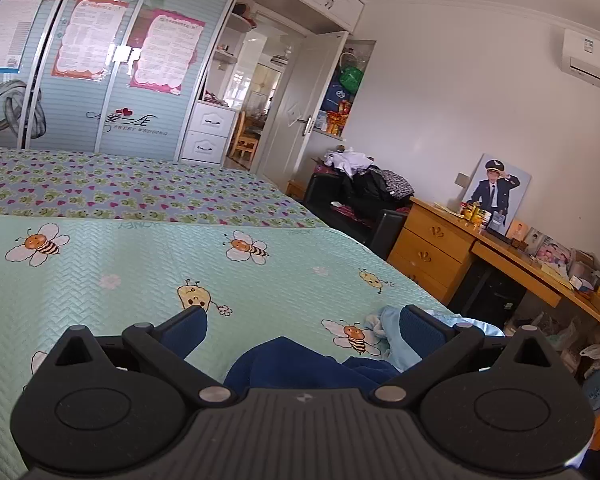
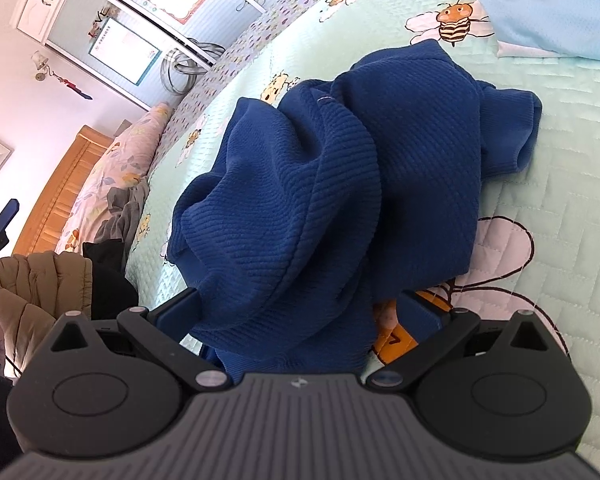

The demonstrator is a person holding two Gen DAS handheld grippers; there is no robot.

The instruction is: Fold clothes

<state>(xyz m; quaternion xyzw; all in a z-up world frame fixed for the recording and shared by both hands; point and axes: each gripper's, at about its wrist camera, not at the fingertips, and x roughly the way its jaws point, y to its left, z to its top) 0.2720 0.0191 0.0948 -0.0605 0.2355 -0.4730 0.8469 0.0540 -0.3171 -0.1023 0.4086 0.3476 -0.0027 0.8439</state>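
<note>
Between the spread fingers of the right hand-held gripper, a crumpled blue sweater is seen, bunched in a heap on the bed. Its fabric is draped over the left finger and fills most of the gap, yet the 2 fingers are held wide apart and nothing is pinched. A sleeve is stretched toward the right edge of the heap. Beyond it, a pale blue garment is laid near the top corner, apart from the sweater.

The left hand-held gripper is likewise spread, held low over the bee-printed mint bedspread. A fold of the sweater is seen below and between its fingers, not gripped. The pale blue garment is partly hidden behind the right finger. Farther off, a wardrobe, an open door and a wooden tabletop crowded with small items are visible.
</note>
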